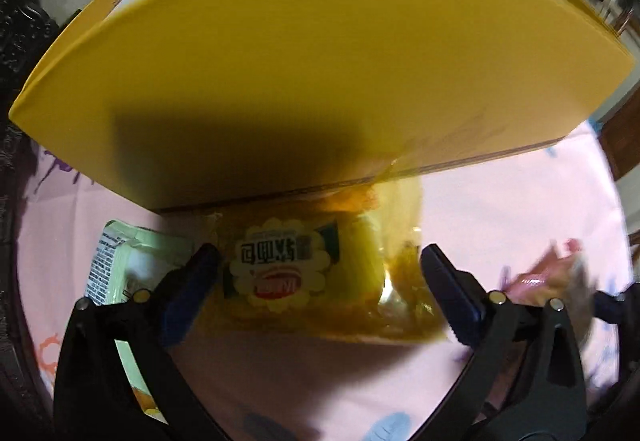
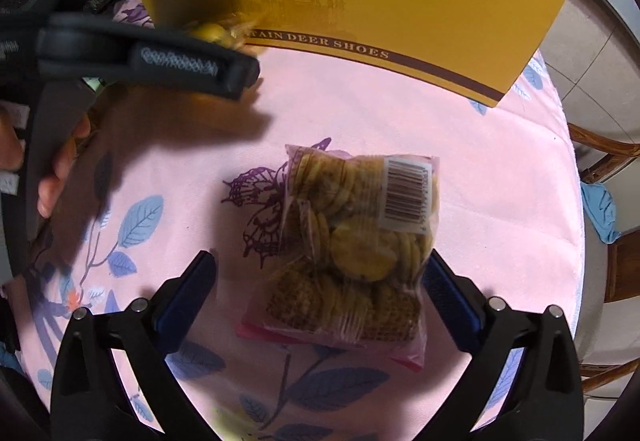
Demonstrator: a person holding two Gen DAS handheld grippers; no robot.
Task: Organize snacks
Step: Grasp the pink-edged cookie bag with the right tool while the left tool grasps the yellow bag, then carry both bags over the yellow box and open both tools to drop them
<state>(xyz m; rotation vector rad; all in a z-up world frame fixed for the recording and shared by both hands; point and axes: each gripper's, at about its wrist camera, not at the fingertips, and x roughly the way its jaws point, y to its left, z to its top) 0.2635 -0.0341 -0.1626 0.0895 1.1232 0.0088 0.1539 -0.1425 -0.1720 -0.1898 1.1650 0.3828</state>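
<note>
The left gripper [image 1: 320, 261] is spread wide, its blue-padded fingers [image 1: 192, 293] straddling a yellow transparent snack packet [image 1: 320, 281] without pressing it. The packet has a flower-shaped label with red and dark print, and lies on the pink floral desk [image 1: 500, 209] against the front wall of a yellow shoe box [image 1: 280, 81]. A pale green packet [image 1: 116, 265] lies just to its left. The right gripper [image 2: 320, 269] is also spread, around a clear bag of round golden biscuits [image 2: 352, 249] with a white barcode sticker and pink edges, lying flat on the desk in front of the box.
</note>
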